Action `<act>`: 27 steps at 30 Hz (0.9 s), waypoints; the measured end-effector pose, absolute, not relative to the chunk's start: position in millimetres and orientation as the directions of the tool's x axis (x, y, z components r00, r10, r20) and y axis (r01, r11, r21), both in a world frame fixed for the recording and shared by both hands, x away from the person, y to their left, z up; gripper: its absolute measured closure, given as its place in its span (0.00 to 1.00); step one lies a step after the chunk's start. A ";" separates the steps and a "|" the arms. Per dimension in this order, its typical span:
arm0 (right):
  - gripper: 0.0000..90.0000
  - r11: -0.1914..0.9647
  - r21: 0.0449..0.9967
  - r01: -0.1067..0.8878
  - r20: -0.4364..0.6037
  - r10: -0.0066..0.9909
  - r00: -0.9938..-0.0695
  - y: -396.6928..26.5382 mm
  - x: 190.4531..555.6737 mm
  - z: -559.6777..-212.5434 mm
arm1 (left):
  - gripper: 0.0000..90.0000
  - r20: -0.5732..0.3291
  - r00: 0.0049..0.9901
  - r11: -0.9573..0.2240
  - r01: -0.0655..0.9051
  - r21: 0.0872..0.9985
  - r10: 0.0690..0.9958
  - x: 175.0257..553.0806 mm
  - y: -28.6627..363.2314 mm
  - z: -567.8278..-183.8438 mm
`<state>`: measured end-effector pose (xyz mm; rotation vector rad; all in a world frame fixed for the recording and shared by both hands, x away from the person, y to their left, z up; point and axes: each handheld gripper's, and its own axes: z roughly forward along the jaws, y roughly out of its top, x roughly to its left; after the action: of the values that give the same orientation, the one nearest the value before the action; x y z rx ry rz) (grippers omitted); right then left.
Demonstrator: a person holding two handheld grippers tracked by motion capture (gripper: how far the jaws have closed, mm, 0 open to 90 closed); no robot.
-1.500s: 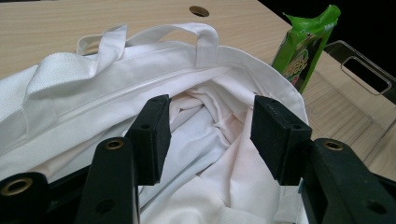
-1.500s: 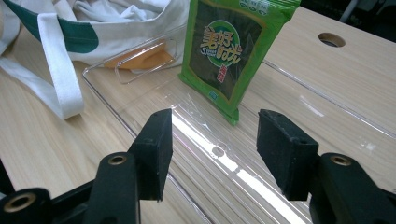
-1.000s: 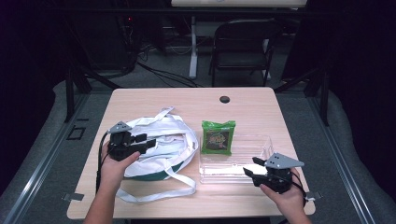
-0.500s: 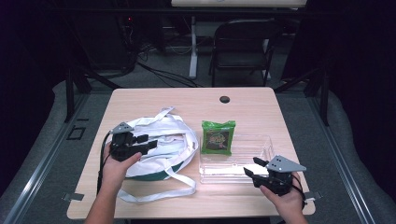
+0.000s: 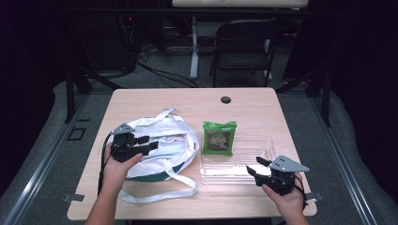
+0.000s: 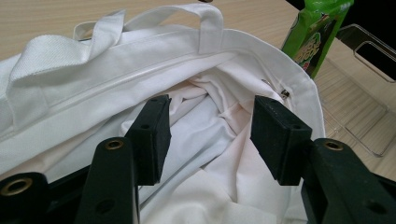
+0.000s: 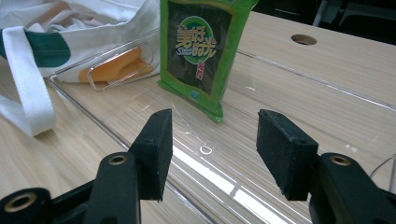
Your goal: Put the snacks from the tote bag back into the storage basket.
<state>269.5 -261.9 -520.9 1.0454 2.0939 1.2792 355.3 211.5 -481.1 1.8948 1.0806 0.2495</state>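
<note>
A white tote bag (image 5: 164,140) with a green base lies on the left half of the table, mouth open and straps spread. My left gripper (image 5: 149,143) hovers at that mouth, jaws open; in the left gripper view (image 6: 208,135) only rumpled white lining (image 6: 196,126) lies beyond the pads. A green snack packet (image 5: 219,138) stands upright at the far left corner of a clear plastic tray (image 5: 239,166). My right gripper (image 5: 257,166) sits at the tray's near right edge, open, pointing at the packet (image 7: 201,51) with nothing between its pads (image 7: 156,144).
A long white strap (image 5: 159,192) loops toward the table's front edge. A round cable hole (image 5: 225,100) sits near the far edge. A folding chair (image 5: 244,42) stands behind the table. The tray's wall (image 7: 107,60) is beside the bag (image 7: 70,23).
</note>
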 end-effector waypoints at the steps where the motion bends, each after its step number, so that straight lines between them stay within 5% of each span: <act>1: 0.51 0.275 0.891 0.362 -0.003 0.801 -0.599 -261.9 269.5 -520.9 | 0.53 -0.244 0.596 -0.201 0.581 0.789 0.765 355.3 211.5 -481.1; 27: 0.51 0.255 0.894 0.368 0.005 0.817 -0.577 -265.1 272.2 -522.8 | 0.53 -0.244 0.589 -0.185 0.573 0.798 0.770 354.4 215.6 -478.5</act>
<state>272.2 -265.1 -522.8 1.0740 2.0658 1.2801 354.4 215.6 -478.5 1.8749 1.0835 0.2622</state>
